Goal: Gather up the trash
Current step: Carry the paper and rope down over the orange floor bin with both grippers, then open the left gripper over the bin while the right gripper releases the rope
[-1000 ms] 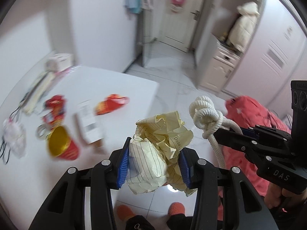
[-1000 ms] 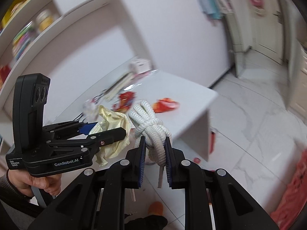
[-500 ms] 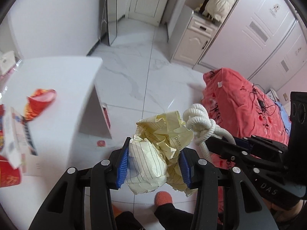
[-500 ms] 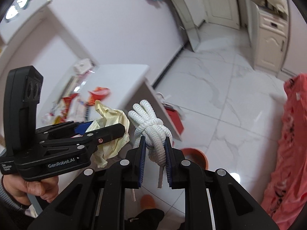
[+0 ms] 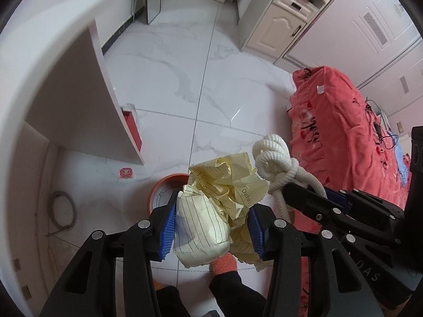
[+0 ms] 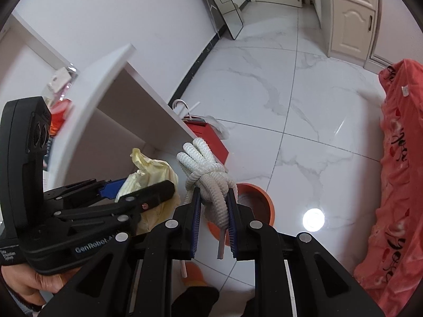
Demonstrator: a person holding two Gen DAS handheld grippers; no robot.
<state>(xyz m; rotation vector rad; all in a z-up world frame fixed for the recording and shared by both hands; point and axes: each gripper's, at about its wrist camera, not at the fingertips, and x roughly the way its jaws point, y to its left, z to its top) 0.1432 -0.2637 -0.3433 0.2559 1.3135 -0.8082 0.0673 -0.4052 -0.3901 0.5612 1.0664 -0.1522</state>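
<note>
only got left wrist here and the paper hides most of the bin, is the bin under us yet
observer: nearly. In the right wrist view the orange bin stands on the floor just past the right gripper, partly behind the rope.
operator: rope held ok
observer: yes, both pads pinch it below the knot, and a loose end hangs down between the fingers.
operator: table done
observer: no, something red lies on the table.
</note>
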